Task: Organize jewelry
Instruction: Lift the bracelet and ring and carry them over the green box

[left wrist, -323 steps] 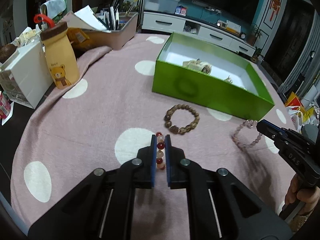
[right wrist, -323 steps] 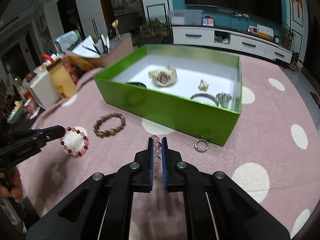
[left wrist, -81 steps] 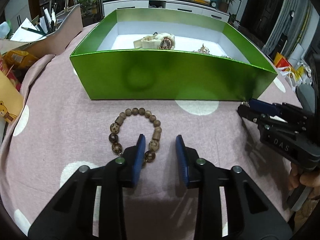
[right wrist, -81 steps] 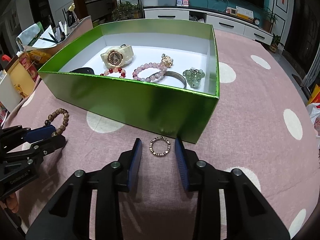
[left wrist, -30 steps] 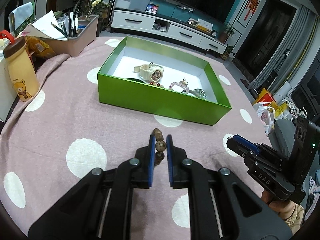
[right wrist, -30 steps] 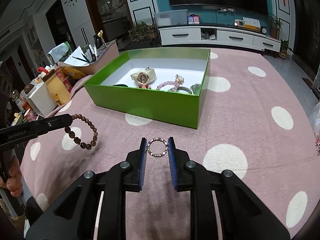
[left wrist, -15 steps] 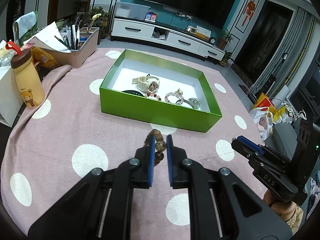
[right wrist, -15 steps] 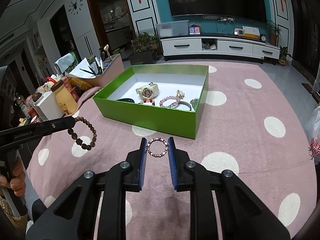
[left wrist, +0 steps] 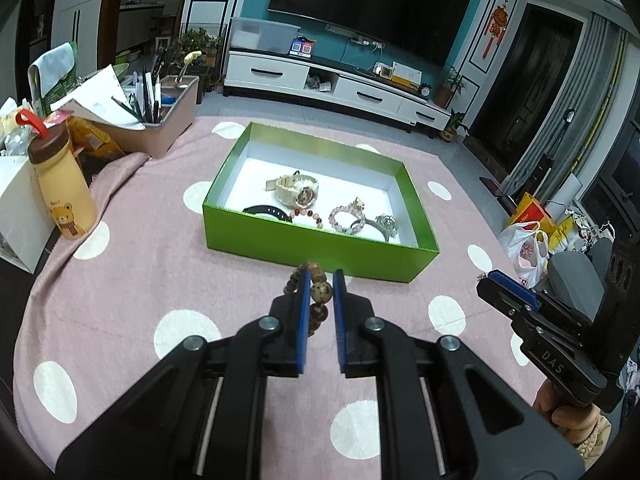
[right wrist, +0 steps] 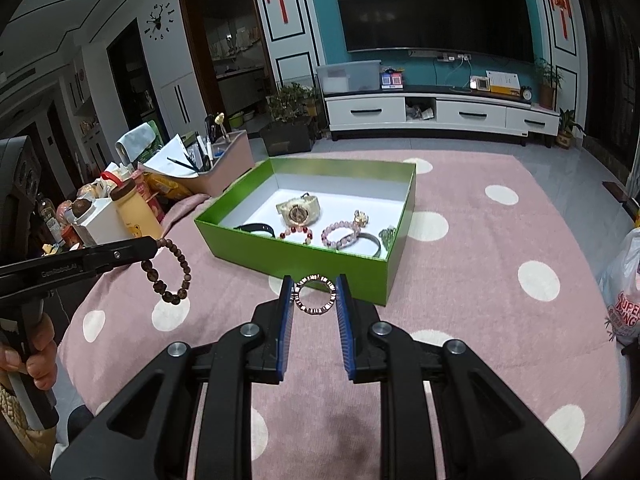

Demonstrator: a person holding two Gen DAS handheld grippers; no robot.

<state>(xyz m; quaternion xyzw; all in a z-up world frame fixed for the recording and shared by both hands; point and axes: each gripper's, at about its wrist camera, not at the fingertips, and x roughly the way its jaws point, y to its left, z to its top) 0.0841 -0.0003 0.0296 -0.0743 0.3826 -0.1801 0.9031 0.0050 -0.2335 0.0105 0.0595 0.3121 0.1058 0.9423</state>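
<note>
My left gripper (left wrist: 321, 285) is shut on a brown wooden bead bracelet (left wrist: 320, 293), held in the air above the pink cloth; the bracelet hangs from it in the right wrist view (right wrist: 168, 276). My right gripper (right wrist: 314, 291) is shut on a small ring-shaped bracelet (right wrist: 314, 294), also lifted. The green box (left wrist: 320, 250) lies ahead of both. It holds a cream watch (left wrist: 298, 190), a black band (left wrist: 266, 213), a red bead bracelet (left wrist: 306, 215), a pink bead bracelet (left wrist: 346, 216) and a green piece (left wrist: 386, 222).
A yellow bear bottle (left wrist: 64, 188) and a white box (left wrist: 16, 208) stand at the left. A pink bin with pens and papers (left wrist: 156, 120) sits at the back left. The pink dotted cloth (left wrist: 140, 280) covers the round table. Bags (left wrist: 528, 244) lie on the floor to the right.
Both grippers have risen and drawn back from the box with their bracelets. Earlier the red and pink bracelets went into the box, then the grippers closed on these two.
</note>
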